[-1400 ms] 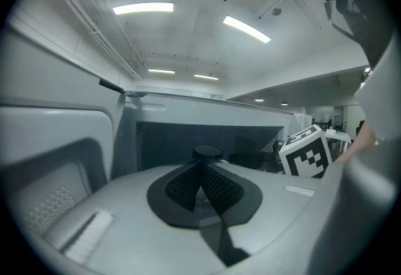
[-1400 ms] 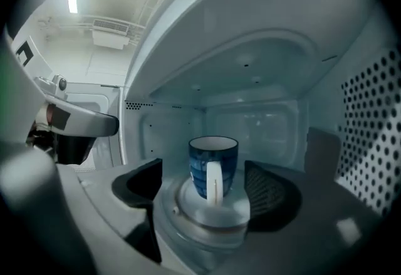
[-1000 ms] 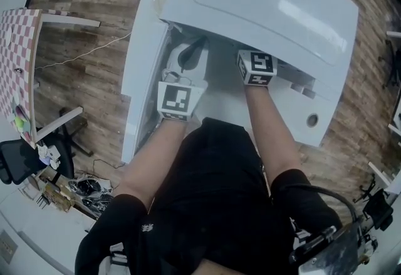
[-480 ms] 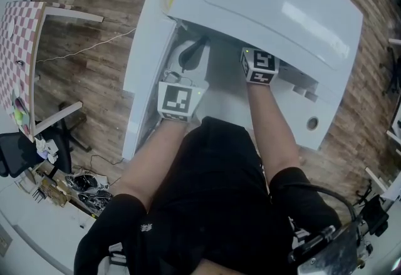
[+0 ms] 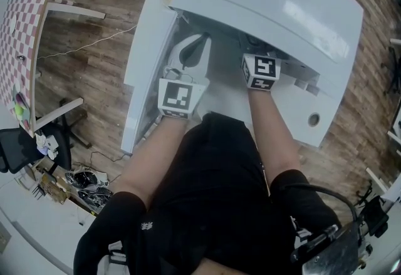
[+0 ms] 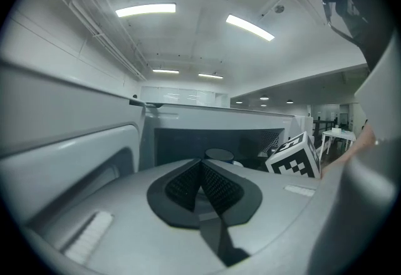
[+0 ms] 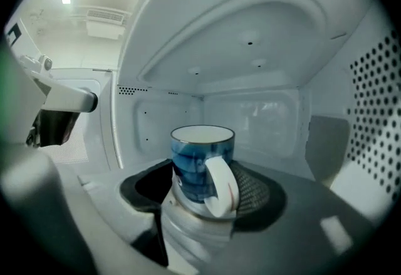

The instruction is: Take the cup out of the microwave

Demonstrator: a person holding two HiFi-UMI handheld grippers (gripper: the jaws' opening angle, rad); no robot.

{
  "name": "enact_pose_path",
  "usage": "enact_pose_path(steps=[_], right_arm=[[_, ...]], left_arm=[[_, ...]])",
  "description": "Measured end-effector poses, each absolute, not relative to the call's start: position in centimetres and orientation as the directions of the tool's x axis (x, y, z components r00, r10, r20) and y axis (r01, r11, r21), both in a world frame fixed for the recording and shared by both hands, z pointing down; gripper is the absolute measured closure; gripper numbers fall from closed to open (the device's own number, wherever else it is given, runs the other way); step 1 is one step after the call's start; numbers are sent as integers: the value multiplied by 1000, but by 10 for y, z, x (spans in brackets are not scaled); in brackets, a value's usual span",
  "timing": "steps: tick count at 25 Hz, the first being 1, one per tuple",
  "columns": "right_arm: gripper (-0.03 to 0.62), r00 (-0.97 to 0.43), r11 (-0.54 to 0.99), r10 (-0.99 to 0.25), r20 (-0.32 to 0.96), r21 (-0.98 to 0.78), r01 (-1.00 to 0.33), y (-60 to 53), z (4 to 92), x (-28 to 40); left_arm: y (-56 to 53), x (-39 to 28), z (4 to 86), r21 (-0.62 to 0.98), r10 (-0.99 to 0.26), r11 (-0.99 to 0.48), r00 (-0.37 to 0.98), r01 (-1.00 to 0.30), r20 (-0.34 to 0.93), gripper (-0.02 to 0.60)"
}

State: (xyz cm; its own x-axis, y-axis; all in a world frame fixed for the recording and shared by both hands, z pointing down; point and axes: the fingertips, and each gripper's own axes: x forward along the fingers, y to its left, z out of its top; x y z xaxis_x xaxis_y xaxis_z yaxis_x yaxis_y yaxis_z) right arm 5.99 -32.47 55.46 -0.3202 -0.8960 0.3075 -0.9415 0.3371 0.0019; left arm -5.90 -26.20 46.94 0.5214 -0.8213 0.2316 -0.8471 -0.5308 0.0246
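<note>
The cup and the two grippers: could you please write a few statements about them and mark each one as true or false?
1. The cup stands upright inside the microwave. True.
2. The cup's handle points away from the right gripper's camera. False: the handle faces the camera.
3. The left gripper holds the cup. False: its jaws are together with nothing between them. The cup stands between the jaws of the right gripper, which are closing.
4. The cup is blue with a white handle. True.
</note>
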Motion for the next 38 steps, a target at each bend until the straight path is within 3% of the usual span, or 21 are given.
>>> enact_pose_path(steps=[10, 15, 20, 29, 32, 38], right_arm=[[296, -314, 333, -898, 307, 10, -943, -306, 553, 59], [186, -337, 355, -898, 283, 12, -935, -309, 545, 55], [143, -343, 354, -894, 289, -16, -935, -328, 544, 54], [142, -368, 385, -871, 326, -11, -923, -350, 551, 45], [192, -380, 401, -864, 330, -2, -916, -351, 550, 43], [195, -367, 380, -875, 317, -22, -925, -346, 549, 47]], left_arm=[[-254, -54, 463, 22, -820, -538, 529, -843, 220, 581], [-252, -52, 457, 25, -817, -542, 534, -840, 216, 581], [-257, -53, 450, 19, -817, -548, 539, -836, 206, 581], [-264, -52, 444, -24, -806, -573, 559, -819, 195, 581], [-265, -54, 444, -22, -808, -569, 554, -822, 200, 581], [-263, -56, 443, -17, -807, -570, 556, -821, 198, 581]])
